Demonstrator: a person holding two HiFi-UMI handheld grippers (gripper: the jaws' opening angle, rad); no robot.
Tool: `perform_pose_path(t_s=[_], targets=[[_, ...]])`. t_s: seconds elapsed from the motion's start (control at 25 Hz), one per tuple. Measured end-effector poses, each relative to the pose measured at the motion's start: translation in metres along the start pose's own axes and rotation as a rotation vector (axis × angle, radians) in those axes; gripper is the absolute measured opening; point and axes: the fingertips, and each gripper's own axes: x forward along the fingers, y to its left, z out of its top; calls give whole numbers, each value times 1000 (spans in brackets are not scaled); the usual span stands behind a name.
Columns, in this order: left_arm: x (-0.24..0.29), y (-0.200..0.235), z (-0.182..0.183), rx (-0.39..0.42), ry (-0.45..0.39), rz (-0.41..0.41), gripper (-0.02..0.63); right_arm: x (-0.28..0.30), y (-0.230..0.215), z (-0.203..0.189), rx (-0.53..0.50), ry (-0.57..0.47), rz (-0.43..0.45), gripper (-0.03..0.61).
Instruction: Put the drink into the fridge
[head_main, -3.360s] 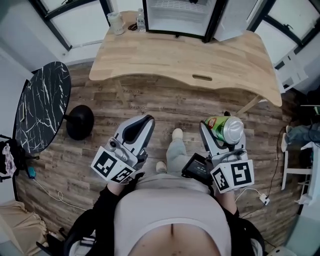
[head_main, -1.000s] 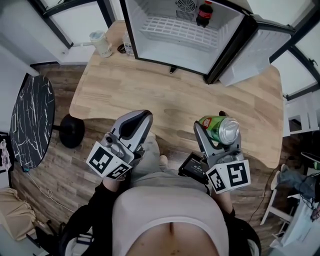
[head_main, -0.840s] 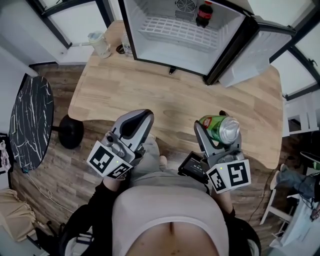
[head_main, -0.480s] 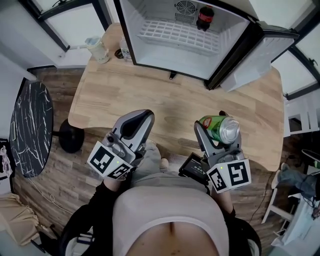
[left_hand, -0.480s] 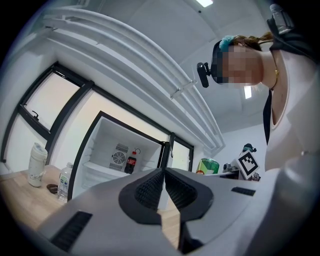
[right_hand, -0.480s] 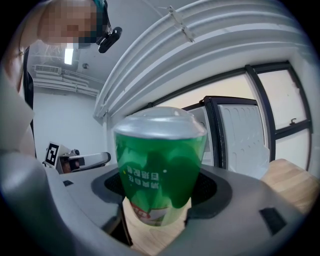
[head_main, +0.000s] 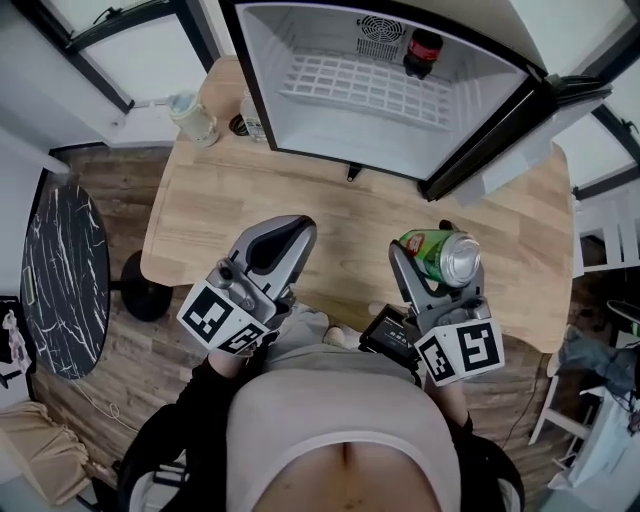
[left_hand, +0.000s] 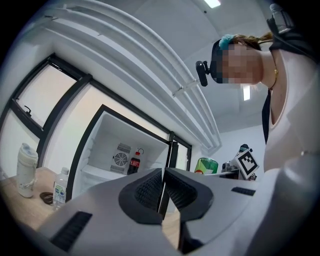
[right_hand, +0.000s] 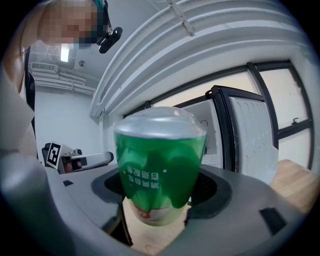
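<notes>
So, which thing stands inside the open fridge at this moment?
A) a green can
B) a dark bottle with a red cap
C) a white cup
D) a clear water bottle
B: a dark bottle with a red cap stands at the back of the fridge, while the green can is between the fingers of the right gripper.

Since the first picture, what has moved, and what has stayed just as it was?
The person has walked up to the table, so the open fridge is closer, its inside showing. Nothing was picked up or let go: the right tongs still grip the green can; the left tongs stay shut and empty.
</notes>
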Motion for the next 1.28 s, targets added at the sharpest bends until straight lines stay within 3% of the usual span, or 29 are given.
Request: perform_pose_path(t_s=[0.6,0.92,1.28], targets=[[37,71,2,-39,22,-75,23,67,-7,4,18,9,-56,354],[53,85,-4,-55,44,-142,23,84,-19,3,23,3,-111,354],[65,86,-13,-72,67,-146,23,92,-26,3,17,9,-78,354]])
